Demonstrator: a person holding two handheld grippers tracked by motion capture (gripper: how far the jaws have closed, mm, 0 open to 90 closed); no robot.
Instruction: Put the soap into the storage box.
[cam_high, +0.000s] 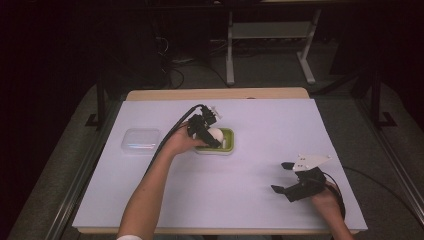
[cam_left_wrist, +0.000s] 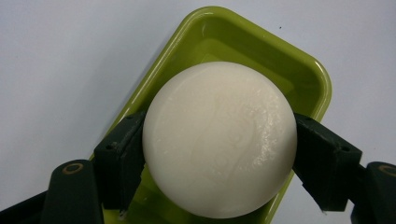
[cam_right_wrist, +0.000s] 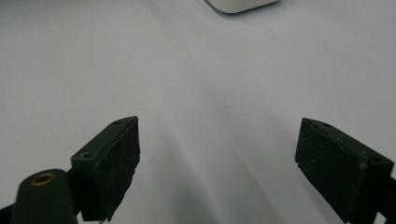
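A round white soap bar (cam_left_wrist: 219, 137) sits between the two black jaws of my left gripper (cam_left_wrist: 218, 149), which is shut on it just over a green soap dish (cam_left_wrist: 219, 35). From above, that gripper (cam_high: 209, 133) hovers over the green dish (cam_high: 228, 141) near the middle of the white table, with the soap (cam_high: 215, 134) under it. My right gripper (cam_high: 281, 177) rests at the front right of the table, jaws wide open with nothing between them; its own view shows its fingertips (cam_right_wrist: 112, 156) above bare white tabletop.
A clear plastic lid or box (cam_high: 140, 140) lies to the left of the dish. The white sheet (cam_high: 260, 125) covers the table; a white object's edge (cam_right_wrist: 240, 4) shows at the top of the right gripper view. Dark floor and table legs lie beyond.
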